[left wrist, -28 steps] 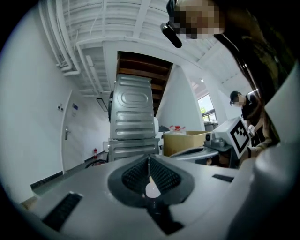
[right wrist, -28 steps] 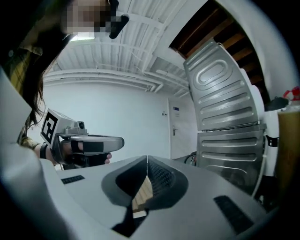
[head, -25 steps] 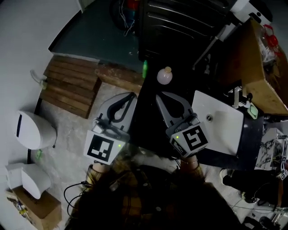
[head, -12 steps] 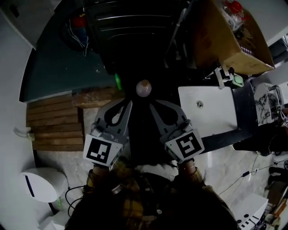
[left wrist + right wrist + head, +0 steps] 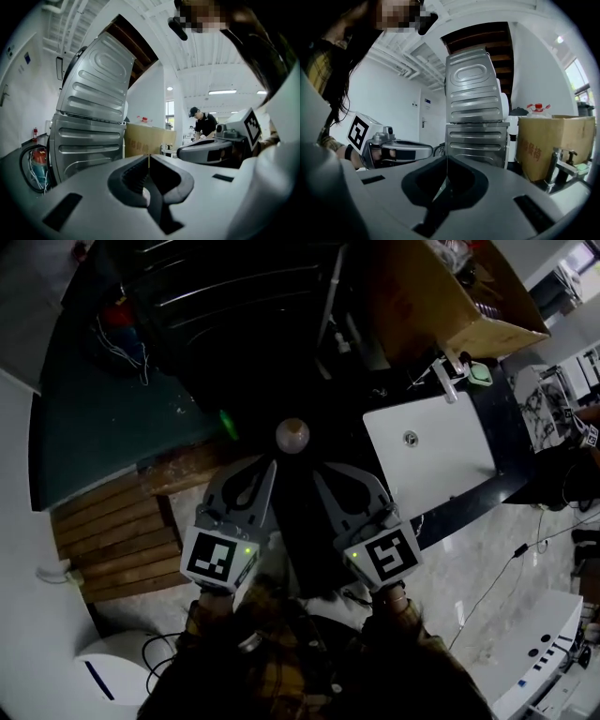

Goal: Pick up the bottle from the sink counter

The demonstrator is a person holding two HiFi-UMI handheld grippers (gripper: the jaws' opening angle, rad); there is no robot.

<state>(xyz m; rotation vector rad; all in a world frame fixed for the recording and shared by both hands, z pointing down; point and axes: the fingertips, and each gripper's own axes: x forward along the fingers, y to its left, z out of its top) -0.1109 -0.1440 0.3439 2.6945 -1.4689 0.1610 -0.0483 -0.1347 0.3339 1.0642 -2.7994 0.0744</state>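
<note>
Both grippers are held side by side low in the head view, over a dark surface. The left gripper point(image 5: 267, 463) and the right gripper point(image 5: 320, 468) both have their jaws shut with nothing between them. The left gripper view point(image 5: 149, 157) and the right gripper view point(image 5: 447, 160) show the same meeting jaws. A white sink point(image 5: 464, 460) on a dark counter lies to the right of the right gripper, with a faucet point(image 5: 448, 371) and a small green object point(image 5: 480, 376) at its far edge. I cannot pick out a bottle on the counter for certain.
A pale round object point(image 5: 292, 435) sits just ahead of the gripper tips. A grey washing machine point(image 5: 91, 126) stands ahead, a cardboard box point(image 5: 441, 296) behind the sink. A wooden pallet point(image 5: 112, 535) lies at left and a white toilet point(image 5: 117, 673) at lower left. A person point(image 5: 205, 125) stands far off.
The head view has swung round: the sink and box have shifted up and left in the picture, the pallet down. Both grippers stay together and shut.
</note>
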